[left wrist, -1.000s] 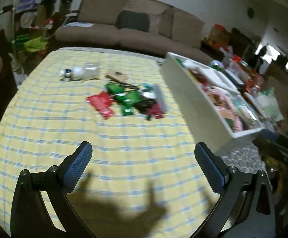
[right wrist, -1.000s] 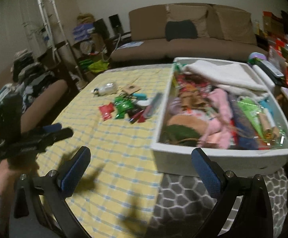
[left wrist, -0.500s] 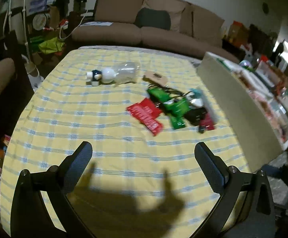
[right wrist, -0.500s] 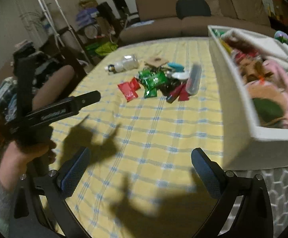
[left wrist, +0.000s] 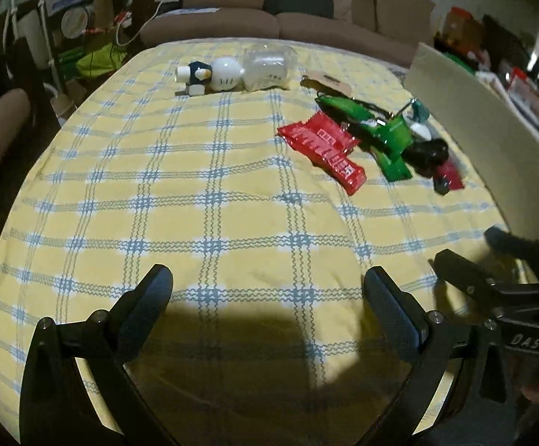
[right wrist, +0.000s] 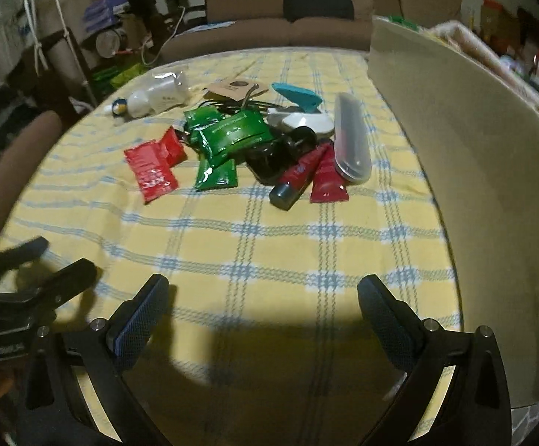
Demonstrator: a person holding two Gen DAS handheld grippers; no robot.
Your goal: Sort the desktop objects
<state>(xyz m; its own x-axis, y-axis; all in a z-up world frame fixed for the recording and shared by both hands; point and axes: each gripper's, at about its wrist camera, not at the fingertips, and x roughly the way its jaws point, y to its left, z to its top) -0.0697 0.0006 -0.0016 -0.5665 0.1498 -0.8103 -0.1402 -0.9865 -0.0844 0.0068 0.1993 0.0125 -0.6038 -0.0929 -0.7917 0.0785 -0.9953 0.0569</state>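
Both grippers, left gripper (left wrist: 267, 293) and right gripper (right wrist: 263, 303), have dropped low over the table (left wrist: 202, 200) with fingers spread and empty, closing on the clutter pile (right wrist: 254, 148) just left of the white bin (right wrist: 455, 171), so the first pick looks imminent.

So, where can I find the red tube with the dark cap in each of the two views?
Left wrist view: right of centre, mostly hidden behind the green packets; only the red tube end shows.
Right wrist view: centre, in full, red tube beside the clear case.
Shared landmark: the red packet at the pile's left edge.
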